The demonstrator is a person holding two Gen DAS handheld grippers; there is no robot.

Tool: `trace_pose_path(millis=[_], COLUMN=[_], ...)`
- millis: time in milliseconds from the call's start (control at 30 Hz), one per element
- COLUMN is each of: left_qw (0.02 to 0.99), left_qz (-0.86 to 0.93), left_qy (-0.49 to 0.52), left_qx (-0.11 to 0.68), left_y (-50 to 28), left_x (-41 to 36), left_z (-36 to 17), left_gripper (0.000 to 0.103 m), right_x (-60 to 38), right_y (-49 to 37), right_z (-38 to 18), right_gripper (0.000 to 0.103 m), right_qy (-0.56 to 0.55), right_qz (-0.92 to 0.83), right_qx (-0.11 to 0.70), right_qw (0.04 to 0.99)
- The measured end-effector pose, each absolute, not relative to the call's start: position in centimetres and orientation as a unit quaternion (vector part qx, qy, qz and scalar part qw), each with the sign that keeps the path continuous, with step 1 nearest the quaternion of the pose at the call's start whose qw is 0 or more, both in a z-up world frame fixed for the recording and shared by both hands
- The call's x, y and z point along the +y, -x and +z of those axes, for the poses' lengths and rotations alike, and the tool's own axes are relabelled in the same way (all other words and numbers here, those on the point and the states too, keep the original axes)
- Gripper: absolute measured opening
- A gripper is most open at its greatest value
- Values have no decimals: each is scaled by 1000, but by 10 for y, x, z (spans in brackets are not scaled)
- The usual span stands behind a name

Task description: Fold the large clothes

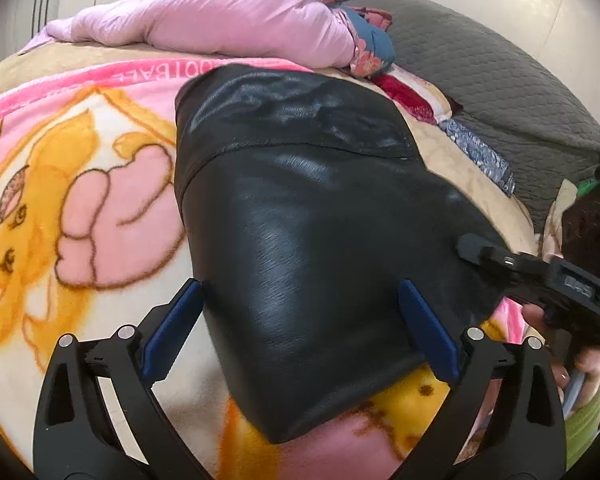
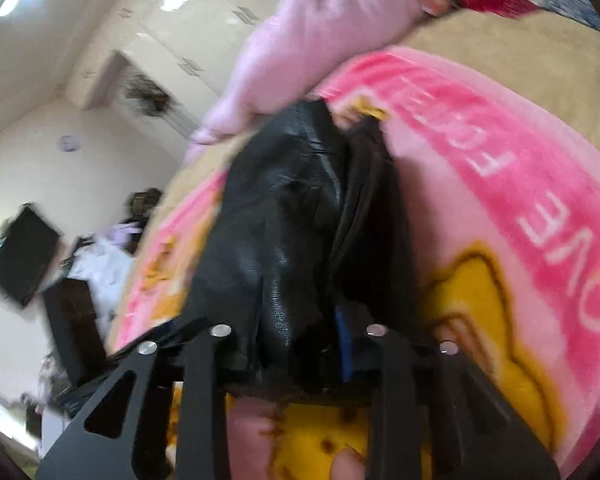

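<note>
A black leather jacket point(image 1: 300, 184) lies folded into a compact bundle on a pink and yellow cartoon blanket point(image 1: 100, 220). My left gripper point(image 1: 300, 286) hangs over its near end, wide open, with one blue pad on each side of the bundle and neither pressing on it. At the jacket's right edge is my right gripper point(image 1: 472, 250), held in a person's hand point(image 1: 580, 360). In the right wrist view the jacket point(image 2: 284, 208) is bunched between the fingers of the right gripper point(image 2: 300, 340), which is shut on the leather. Its fingertips are hidden by the fabric.
A rolled pink quilt point(image 1: 220, 12) lies across the far side of the bed. A grey quilted bedspread point(image 1: 480, 68) covers the right side, with folded patterned fabrics point(image 1: 412, 96) beside it. Beyond the bed stand white cabinets point(image 2: 172, 32) and a dark monitor point(image 2: 24, 252).
</note>
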State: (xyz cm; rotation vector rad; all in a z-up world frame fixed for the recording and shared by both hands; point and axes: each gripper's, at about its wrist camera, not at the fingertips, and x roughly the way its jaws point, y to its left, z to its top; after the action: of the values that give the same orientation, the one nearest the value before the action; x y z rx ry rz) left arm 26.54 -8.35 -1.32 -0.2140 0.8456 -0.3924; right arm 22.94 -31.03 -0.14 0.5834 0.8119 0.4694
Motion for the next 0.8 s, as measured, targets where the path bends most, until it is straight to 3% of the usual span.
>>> trace_pose_path(millis=[100, 167, 233, 333, 433, 500, 567, 767, 800], left_qw=[894, 884, 878, 884, 881, 880, 881, 887, 890], left_qz=[-177, -178, -185, -180, -184, -186, -186, -187, -189], left_qy=[100, 86, 93, 92, 95, 95, 95, 87, 81], left_qx=[399, 424, 432, 421, 425, 426, 425, 413, 406], left_y=[-266, -272, -274, -271, -272, -272, -271, -268, -266], left_x=[-81, -89, -92, -94, -92, -91, -91, -91, -92], left_z=[-10, -21, -30, -31, -31, -30, -30, -21, -17], left_gripper=[93, 93, 94, 94, 94, 94, 94, 94, 94], right_x=[-307, -306, -312, -310, -310, -309, -298, -266, -262], right_y=[-225, -234, -236, -228, -230, -244, -268, -348, -358], right_z=[0, -19, -25, -7, 24, 36, 42, 23, 11], right_gripper=[29, 41, 63, 63, 71, 69, 50, 51, 34], right_qy=[-230, -205, -214, -209, -182, -188, -184, -110, -114], right_qz=[206, 168, 141, 126, 85, 96, 110, 34, 54], right_qx=[379, 426, 441, 425, 370, 360, 381, 467, 497], right_qw=[872, 865, 860, 872, 907, 909, 900, 877, 858])
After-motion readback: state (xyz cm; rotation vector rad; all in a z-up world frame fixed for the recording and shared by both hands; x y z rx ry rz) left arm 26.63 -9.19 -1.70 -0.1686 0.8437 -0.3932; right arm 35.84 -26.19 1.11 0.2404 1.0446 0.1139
